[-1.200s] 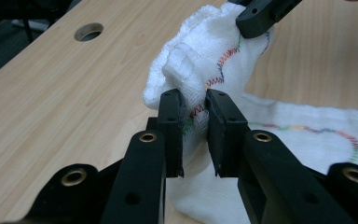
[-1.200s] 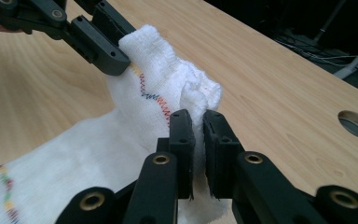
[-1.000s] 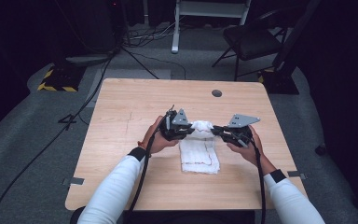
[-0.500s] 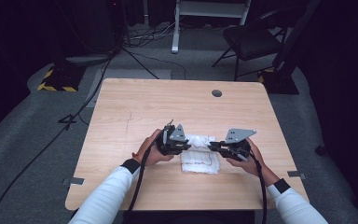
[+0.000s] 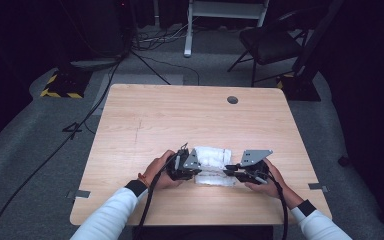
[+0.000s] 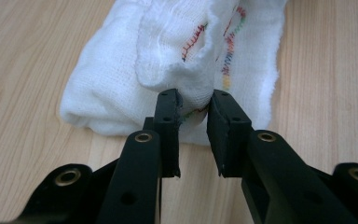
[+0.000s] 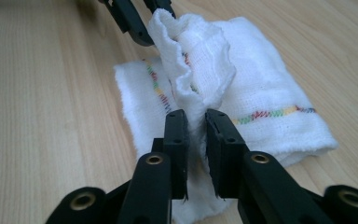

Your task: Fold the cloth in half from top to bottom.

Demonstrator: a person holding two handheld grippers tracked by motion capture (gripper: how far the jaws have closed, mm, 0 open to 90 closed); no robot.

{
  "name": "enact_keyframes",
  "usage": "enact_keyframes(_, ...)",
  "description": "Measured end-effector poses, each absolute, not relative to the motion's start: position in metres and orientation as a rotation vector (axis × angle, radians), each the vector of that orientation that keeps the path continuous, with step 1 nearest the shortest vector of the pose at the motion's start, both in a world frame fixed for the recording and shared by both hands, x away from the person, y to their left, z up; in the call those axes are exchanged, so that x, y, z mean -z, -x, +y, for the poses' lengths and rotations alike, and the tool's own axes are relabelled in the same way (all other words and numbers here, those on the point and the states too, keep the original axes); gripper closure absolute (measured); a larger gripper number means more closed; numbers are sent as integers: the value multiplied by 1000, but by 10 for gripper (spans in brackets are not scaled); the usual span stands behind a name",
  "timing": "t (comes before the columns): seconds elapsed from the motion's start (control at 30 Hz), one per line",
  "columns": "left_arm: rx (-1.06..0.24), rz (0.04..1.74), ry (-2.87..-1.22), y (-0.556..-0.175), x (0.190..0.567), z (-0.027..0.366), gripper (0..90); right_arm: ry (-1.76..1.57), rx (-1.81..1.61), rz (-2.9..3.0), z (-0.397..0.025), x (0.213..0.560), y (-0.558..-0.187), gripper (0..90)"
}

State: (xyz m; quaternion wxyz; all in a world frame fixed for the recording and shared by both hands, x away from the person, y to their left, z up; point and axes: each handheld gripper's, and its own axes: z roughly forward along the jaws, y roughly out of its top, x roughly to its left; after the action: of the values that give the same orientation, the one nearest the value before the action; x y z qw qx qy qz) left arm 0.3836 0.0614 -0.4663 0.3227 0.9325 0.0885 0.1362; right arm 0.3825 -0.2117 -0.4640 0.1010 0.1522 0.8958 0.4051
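A white cloth [image 5: 212,161] with a multicoloured stitched border lies partly folded near the table's front edge. My left gripper [image 5: 196,172] is at its left end and my right gripper [image 5: 228,172] at its right end. In the left gripper view the jaws pinch a bunched corner of the cloth [image 6: 186,60], with my left gripper [image 6: 195,109] shut on it. In the right gripper view my right gripper [image 7: 196,126] is shut on a raised fold of the cloth [image 7: 242,88], and the other gripper's jaws hold the far end of that fold.
The wooden table [image 5: 180,120] has a round cable hole [image 5: 232,100] at the back right. A chair [image 5: 275,40] and a white stand [image 5: 225,15] are on the floor beyond it. Cables run along the floor at the left.
Both hands and grippers have come toward the front edge of the table, drawing the held edge of the cloth over the rest of it.
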Motion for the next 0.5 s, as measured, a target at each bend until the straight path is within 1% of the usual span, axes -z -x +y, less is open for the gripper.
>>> enact_keyframes(0.07,-341,241,-2444,-381,468,63,731,-438,-1187,2657,-213,465,-380,771)
enact_keyframes(0.37,-302,250,-2447,-371,472,72,730,-475,-1156,2678,-224,474,-372,765)
enact_keyframes(0.47,-296,280,-2438,-369,473,78,707,-488,-1149,2677,-228,475,-368,745)
enact_keyframes(0.5,-301,294,-2435,-368,473,81,685,-492,-1147,2676,-230,475,-367,735)
